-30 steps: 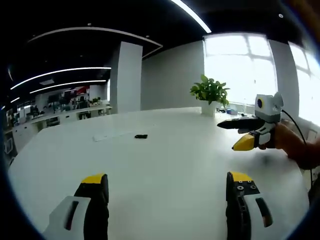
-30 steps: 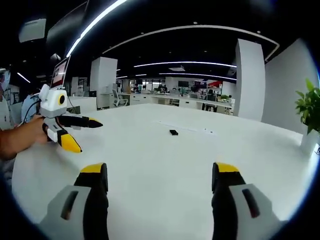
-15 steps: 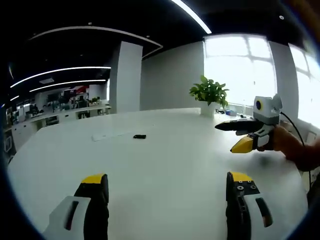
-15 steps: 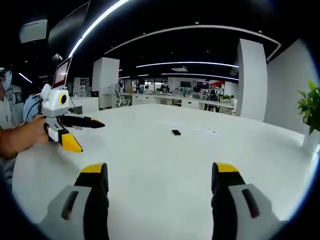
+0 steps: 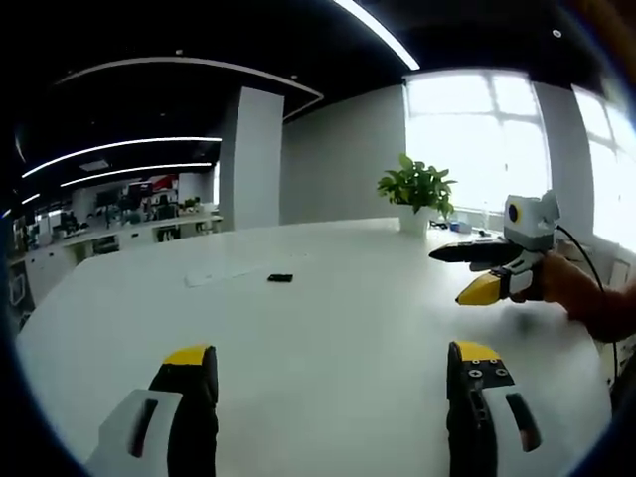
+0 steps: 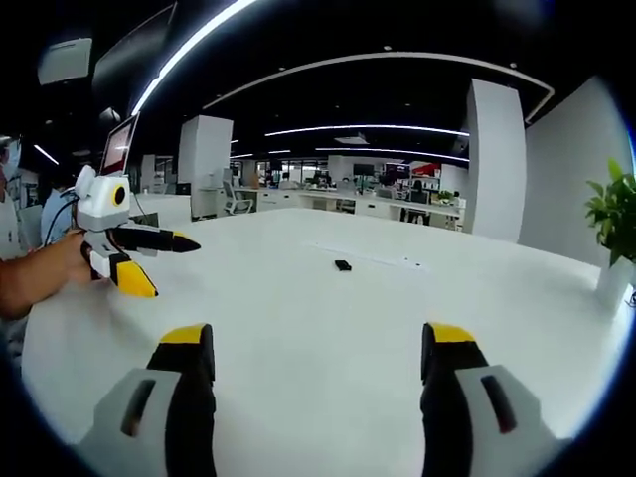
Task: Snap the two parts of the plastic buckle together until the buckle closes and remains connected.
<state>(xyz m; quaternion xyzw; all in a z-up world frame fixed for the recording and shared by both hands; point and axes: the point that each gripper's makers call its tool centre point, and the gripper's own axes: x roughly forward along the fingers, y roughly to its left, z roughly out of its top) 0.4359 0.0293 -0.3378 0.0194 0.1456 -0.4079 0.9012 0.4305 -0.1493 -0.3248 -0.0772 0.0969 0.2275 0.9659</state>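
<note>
A small black buckle [image 5: 279,278] lies far out on the white table [image 5: 328,328], beside a pale flat strip [image 5: 221,274]. It also lies in the right gripper view as a black buckle [image 6: 343,265] near the pale strip [image 6: 373,256]. My left gripper [image 5: 323,373] is open and empty, well short of the buckle. My right gripper [image 6: 310,353] is open and empty too. The right gripper [image 5: 475,271] enters the left gripper view from the right, held in a hand. The left gripper [image 6: 157,264] enters the right gripper view from the left.
A potted plant [image 5: 417,191] stands at the table's far edge by the bright window [image 5: 477,139]. A white pillar [image 6: 494,159] rises behind the table. Office desks [image 6: 358,202] fill the background. A monitor [image 6: 117,145] stands at the left.
Both views have shifted only slightly with the hands. The buckle has not moved, and both grippers stay open.
</note>
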